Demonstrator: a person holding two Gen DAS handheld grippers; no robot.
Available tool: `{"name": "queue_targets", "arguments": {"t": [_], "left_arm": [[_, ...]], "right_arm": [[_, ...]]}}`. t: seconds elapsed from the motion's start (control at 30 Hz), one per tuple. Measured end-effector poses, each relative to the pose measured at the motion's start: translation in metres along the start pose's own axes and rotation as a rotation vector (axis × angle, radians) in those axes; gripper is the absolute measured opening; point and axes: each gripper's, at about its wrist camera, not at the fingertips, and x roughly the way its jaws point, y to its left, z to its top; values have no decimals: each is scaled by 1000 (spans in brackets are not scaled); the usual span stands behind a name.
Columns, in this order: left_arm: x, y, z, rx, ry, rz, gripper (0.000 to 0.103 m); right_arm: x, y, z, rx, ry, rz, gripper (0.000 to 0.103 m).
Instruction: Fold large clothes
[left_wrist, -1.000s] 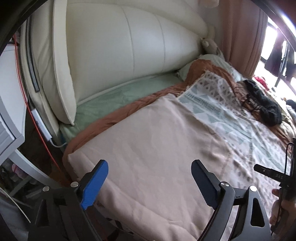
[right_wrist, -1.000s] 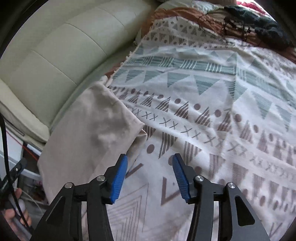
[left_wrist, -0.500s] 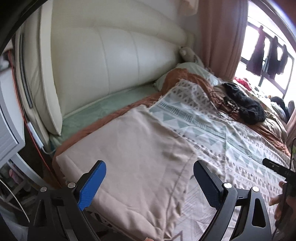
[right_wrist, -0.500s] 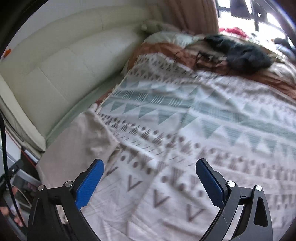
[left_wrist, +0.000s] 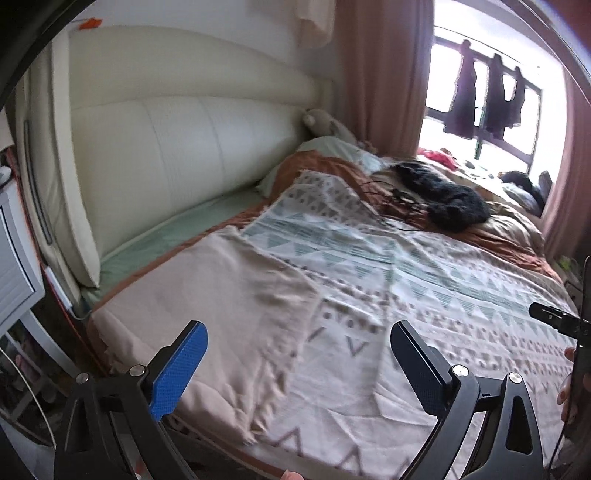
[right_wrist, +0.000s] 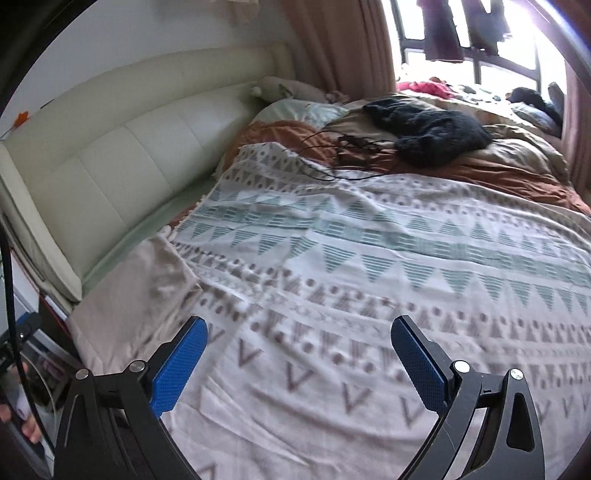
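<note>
Both hand-held grippers, left (left_wrist: 297, 363) opening and right (right_wrist: 297, 363) wide open, hold nothing; next, re-grasp the patterned cloth (right_wrist: 369, 280) edge.

Right gripper (right_wrist: 297, 363), jaws wide and empty, above patterned blanket (right_wrist: 388, 258).

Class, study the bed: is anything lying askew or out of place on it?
Yes. The patterned blanket is spread flat, but one corner is turned back, showing its plain beige underside. A dark knitted garment lies in a heap beyond it, with thin black cords straggling onto the blanket. Nothing looks torn or spilled.
</note>
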Motion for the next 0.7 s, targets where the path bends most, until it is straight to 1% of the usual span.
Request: {"name": "queue_targets", "arguments": {"t": [0.2,0.43,0.53,0.6,0.7], "left_arm": [[-29,-31,-22,65,-40,-30,101],[-66,-55,-48,111,-88,-70,103],[-82,-65,-63,139,-89,-95,103],[-93,-73,-73,166,-99,-100,103],[-111,-82,-92,196,-113,-119,103]], "right_arm": [[-48,-22,-30,17,-44,-51,100],[-100,-35,-69,29,-91,-92,100],[-120,-39,-88,37,-107,-101,100],[-134,-42,-102,44,-126,-109,103],[-153,-45,-122,58,-142,-123,103]]}}
